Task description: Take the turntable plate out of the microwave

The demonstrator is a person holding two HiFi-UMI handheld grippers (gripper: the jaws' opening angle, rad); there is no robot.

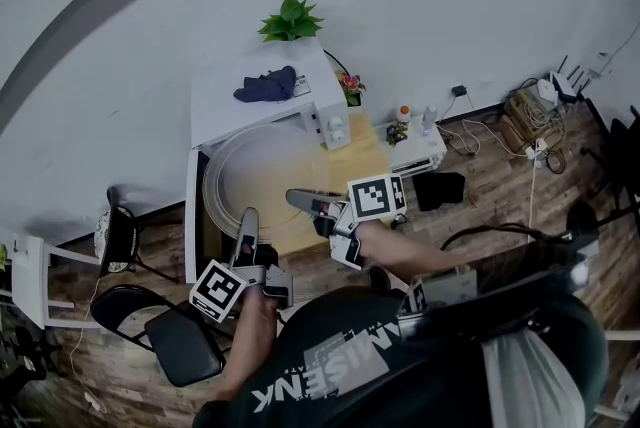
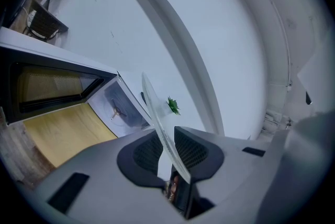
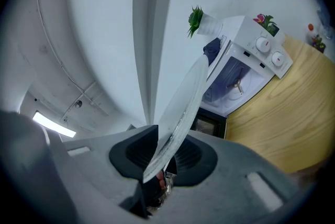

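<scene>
Already, in the head view, the single turntable plate hangs level just in front of the one microwave, clear of its cavity and above the wooden table. It is pinched at its near rim by two grippers. The left gripper takes the rim on the side of the open door. The right gripper takes it on the knob side and looks slightly nearer the microwave. On top of the microwave sit one plant and one blue cloth. In the left gripper view, the left gripper has its jaws a narrow gap apart, pressed onto the thin glass of the plate. The plate runs edge-on from the fingers toward the microwave, whose floor shows only a bare hub. In the right gripper view, the right gripper is likewise closed on the plate, which reaches away toward the microwave with its two knobs. Being a disc, the plate has no long axis. It lies wholly ahead of both sets of fingers, so the next move probably calls for both hands to draw back from the microwave together, keeping the plate level.
</scene>
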